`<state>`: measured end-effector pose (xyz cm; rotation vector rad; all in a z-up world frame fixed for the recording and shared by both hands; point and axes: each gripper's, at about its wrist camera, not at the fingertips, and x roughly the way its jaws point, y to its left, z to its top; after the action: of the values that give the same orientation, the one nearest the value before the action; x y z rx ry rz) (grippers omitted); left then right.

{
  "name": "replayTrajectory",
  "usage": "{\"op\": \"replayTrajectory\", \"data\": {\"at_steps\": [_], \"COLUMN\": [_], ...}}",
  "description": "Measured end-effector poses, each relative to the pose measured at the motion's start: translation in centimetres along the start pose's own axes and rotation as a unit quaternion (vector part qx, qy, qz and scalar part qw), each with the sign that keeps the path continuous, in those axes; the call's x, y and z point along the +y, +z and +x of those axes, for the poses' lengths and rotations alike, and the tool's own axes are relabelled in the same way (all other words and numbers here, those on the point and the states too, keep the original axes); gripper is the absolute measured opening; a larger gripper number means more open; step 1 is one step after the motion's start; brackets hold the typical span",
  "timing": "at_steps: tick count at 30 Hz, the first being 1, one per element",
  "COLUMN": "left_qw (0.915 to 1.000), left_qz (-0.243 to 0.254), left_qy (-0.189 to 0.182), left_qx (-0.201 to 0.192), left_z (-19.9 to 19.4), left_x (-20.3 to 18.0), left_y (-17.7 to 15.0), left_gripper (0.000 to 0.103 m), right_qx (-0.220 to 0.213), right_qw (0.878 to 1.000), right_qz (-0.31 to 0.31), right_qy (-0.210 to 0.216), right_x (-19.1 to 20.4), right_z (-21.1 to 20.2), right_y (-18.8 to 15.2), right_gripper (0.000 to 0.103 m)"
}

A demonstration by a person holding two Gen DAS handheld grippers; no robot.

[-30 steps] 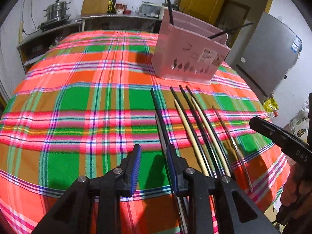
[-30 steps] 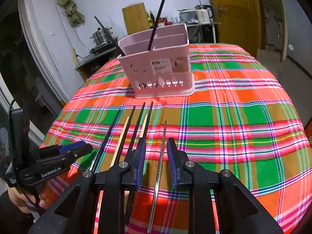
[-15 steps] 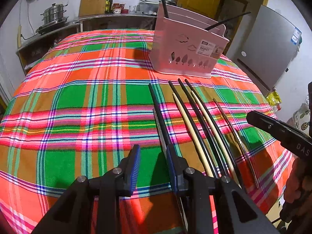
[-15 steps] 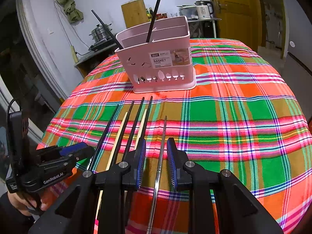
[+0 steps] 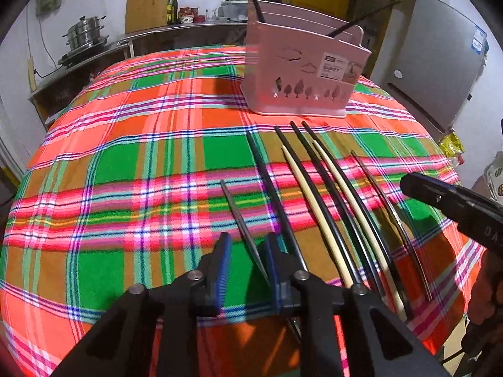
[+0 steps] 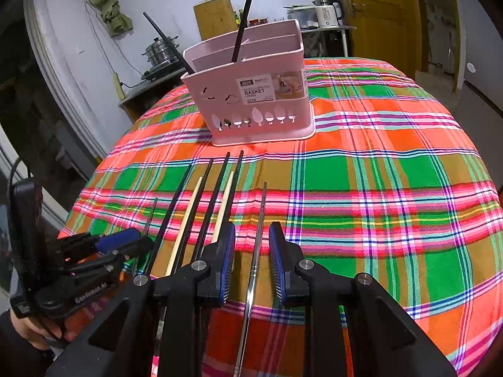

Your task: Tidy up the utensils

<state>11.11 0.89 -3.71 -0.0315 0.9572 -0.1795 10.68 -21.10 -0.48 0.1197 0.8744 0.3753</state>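
Note:
A pink utensil basket (image 5: 301,75) (image 6: 251,100) stands at the far side of the plaid tablecloth (image 5: 125,163), with two black chopsticks in it. Black and cream chopsticks (image 5: 317,207) (image 6: 201,207) lie in a row in front of it. My left gripper (image 5: 246,242) (image 6: 103,251) is closing around a thin grey metal chopstick (image 5: 239,216); a gap still shows beside the stick. My right gripper (image 6: 253,229) (image 5: 440,194) stands open astride a steel chopstick (image 6: 259,220) that lies flat on the cloth, its pads apart from it.
A grey fridge (image 5: 440,72) stands to the right of the table. A counter with a steel pot (image 5: 83,36), bottles and a kettle (image 6: 327,15) runs along the back wall. The cloth drops over the table's near edge under both grippers.
The left jaws have narrowed. The thin metal chopstick between them has swung its far tip leftward, away from the black chopstick beside it. The right gripper has kept still.

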Motion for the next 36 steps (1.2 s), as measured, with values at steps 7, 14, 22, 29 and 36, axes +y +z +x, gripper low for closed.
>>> {"op": "replayTrajectory", "data": {"at_steps": [7,14,22,29,36], "left_qw": [0.9993,0.9957,0.9977,0.9974,0.9978], "left_qz": [-0.018,-0.063,-0.043,-0.046,-0.040], "left_qy": [-0.032,-0.063,-0.040,-0.038,-0.048], "left_qx": [0.010,0.026,0.034,0.041,0.020], "left_z": [0.8,1.9,2.5,2.6,0.6], "left_x": [1.6,2.7,1.8,1.7,1.6], "left_y": [1.5,3.0,4.2,4.4,5.4], "left_gripper": [0.014,0.014,0.014,0.004,0.004], "right_qx": [0.025,0.049,0.062,0.063,0.039], "right_qw": [1.000,0.998,0.996,0.996,0.998], "right_qz": [-0.012,-0.021,-0.038,-0.036,-0.030], "right_qy": [-0.012,-0.029,-0.047,-0.044,-0.031], "right_x": [0.0,0.3,0.8,0.5,0.6], "right_z": [2.5,4.8,5.8,5.5,3.5], "right_y": [0.8,1.6,2.4,2.7,3.7], "right_gripper": [0.019,0.018,0.008,0.004,0.004]}}
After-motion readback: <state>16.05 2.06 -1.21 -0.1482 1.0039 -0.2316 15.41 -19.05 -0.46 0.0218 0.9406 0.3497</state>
